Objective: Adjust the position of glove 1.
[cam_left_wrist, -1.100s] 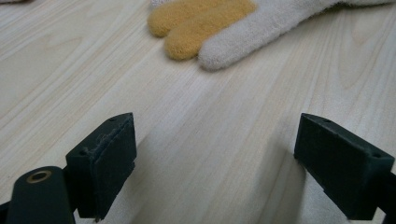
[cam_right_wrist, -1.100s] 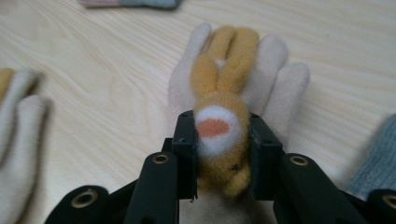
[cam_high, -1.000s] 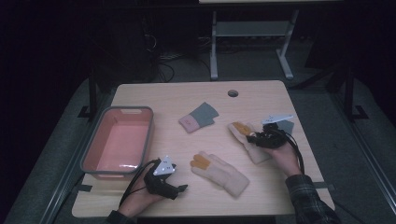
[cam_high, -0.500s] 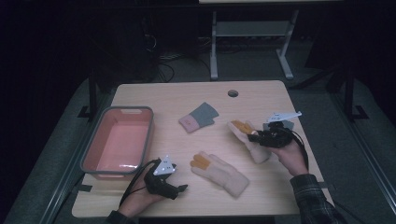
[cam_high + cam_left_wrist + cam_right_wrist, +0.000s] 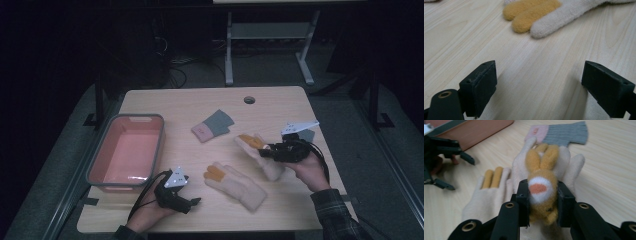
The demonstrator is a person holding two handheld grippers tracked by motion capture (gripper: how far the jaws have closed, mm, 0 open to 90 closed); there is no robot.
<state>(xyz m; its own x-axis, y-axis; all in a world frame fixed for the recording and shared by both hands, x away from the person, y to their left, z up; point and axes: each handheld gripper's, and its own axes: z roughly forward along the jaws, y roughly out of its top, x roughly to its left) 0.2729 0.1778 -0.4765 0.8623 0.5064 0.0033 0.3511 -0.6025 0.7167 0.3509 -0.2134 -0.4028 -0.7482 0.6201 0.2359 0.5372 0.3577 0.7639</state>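
Two cream gloves with orange fingertips lie on the wooden table [image 5: 280, 105]. My right gripper [image 5: 266, 151] is shut on the orange fuzzy end of the right glove [image 5: 272, 169]. In the right gripper view the jaws [image 5: 541, 195] squeeze this orange tuft [image 5: 541, 167] from both sides, over the cream glove body. The other glove [image 5: 235, 184] lies flat at the table's middle front. My left gripper [image 5: 194, 202] rests open on the table just left of it, and its view shows bare wood between the jaws [image 5: 539, 85] with the glove's fingertips [image 5: 534, 15] ahead.
A pink basin with a grey rim [image 5: 102, 165] stands at the table's left. A small pink-and-grey mitten [image 5: 212, 125] lies behind the gloves, near the centre. A round cable hole [image 5: 249, 99] sits by the far edge. Dark floor surrounds the table.
The right hand has risen slightly, lifting the orange end of the right glove with it. The left hand and its gripper have stayed in place.
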